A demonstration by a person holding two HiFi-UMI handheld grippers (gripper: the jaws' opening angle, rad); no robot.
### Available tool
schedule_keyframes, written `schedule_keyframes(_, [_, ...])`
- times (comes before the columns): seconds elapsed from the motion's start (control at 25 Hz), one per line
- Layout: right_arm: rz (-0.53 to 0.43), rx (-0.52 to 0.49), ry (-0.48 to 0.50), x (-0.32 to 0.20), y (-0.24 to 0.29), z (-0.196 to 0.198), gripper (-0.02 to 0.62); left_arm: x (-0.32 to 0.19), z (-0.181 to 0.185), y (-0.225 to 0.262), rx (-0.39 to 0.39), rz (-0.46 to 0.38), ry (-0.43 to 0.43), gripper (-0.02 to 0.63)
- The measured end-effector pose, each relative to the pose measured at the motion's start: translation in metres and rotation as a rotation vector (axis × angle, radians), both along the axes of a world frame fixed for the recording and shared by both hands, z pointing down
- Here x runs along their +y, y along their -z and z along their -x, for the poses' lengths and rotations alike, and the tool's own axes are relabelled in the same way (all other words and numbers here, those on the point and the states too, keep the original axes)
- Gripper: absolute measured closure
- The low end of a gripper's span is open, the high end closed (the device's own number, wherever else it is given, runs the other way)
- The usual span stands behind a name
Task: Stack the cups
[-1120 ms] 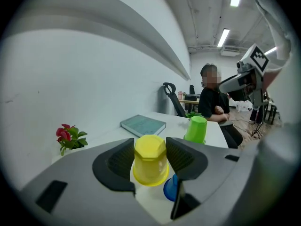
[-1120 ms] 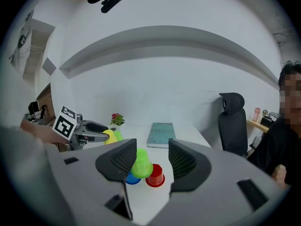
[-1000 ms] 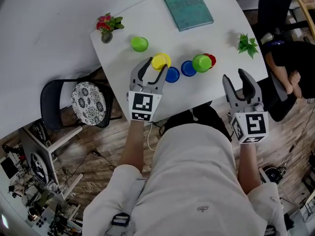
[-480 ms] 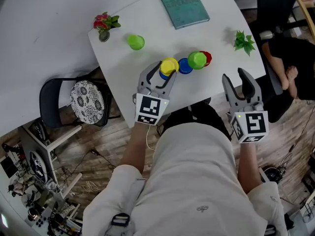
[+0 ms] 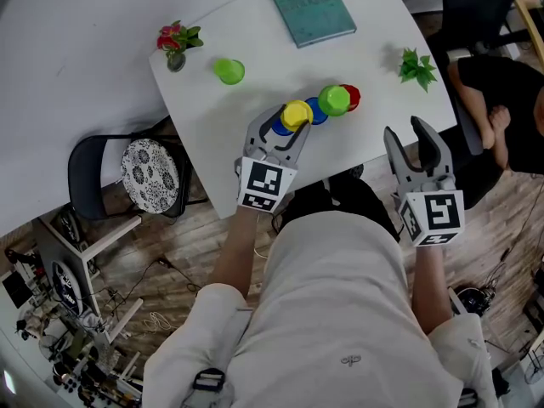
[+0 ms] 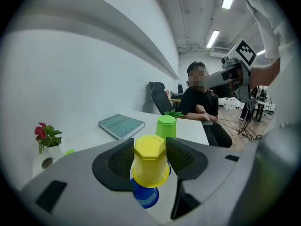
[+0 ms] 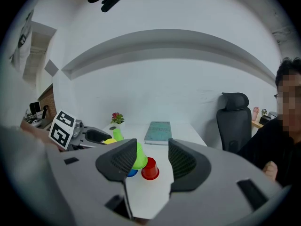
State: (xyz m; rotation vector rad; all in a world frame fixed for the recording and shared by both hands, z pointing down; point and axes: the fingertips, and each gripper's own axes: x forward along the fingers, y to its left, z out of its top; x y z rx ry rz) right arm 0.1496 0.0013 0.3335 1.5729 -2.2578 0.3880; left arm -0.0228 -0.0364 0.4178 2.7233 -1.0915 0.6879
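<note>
Cups (image 5: 334,100) cluster near desk (image 5: 255,49) front edge. Right tool (image 5: 406,136) is wide and empty, off the desk, probably keeping clear. Left tool (image 5: 278,134) grips inverted yellow cup (image 6: 150,159) over blue cup (image 6: 145,197), apparently aligned for nesting.

A white, rounded worktop (image 5: 255,58) carried a teal hardcover book (image 5: 308,7) lying flat near its far edge. A small vase of red flowers with green leaves (image 5: 174,45) stood at the worktop's left corner, and a little leafy green plant (image 5: 416,66) sat near its right edge. Left of the worktop, on the wood-plank floor (image 5: 195,245), was a black chair with a round black-and-white patterned cushion (image 5: 144,177). At the right, a seated person in black clothing (image 5: 501,117) was beside a black office chair (image 5: 467,7). Cables and equipment cluttered the floor at lower left.
</note>
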Motion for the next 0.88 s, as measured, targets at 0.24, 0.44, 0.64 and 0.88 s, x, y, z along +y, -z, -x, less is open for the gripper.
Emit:
schedule_keyframes(0.24, [0.001,0.001,0.005,0.002,0.0,-0.002,0.38,0.004,-0.005,0.001,0.036,-0.002,-0.018,0.354])
schedule_keyframes(0.44, [-0.003,-0.002,0.01,-0.002,0.001,0.0,0.38,0.001,0.004,0.016,0.076,-0.019,0.014,0.336])
schedule_keyframes(0.64, [-0.019,-0.004,0.021,-0.009,0.004,0.008,0.38,-0.006,0.019,0.042,0.122,-0.032,0.043,0.337])
schedule_keyframes(0.88, [-0.023,0.011,0.039,-0.018,0.008,0.021,0.38,-0.03,0.048,0.06,0.124,-0.091,0.106,0.337])
